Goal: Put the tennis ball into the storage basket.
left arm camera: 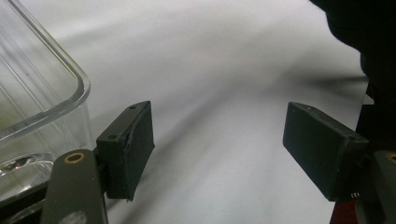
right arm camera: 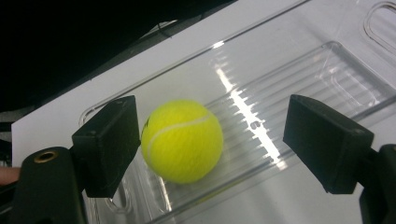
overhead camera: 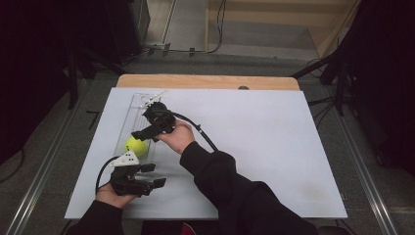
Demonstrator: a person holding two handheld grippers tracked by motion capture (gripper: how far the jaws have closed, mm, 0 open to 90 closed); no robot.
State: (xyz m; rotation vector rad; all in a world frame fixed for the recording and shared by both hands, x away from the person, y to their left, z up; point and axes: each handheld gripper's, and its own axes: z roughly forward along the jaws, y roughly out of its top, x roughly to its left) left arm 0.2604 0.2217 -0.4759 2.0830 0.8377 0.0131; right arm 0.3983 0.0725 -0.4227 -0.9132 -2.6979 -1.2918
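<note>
Nearby, tennis ball (right arm camera: 182, 141), clear bin (right arm camera: 299, 70), left gripper (overhead camera: 149, 177)

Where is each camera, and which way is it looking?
High view: above the table's near side, looking forward and down at the white table; both forearms, left gripper and right gripper.
Left gripper view: on that gripper, facing bare table beside the clear tray; open jaws.
Right gripper view: looks down at the tennis ball in the tray; open jaws.
High and right gripper views share the ball.
</note>
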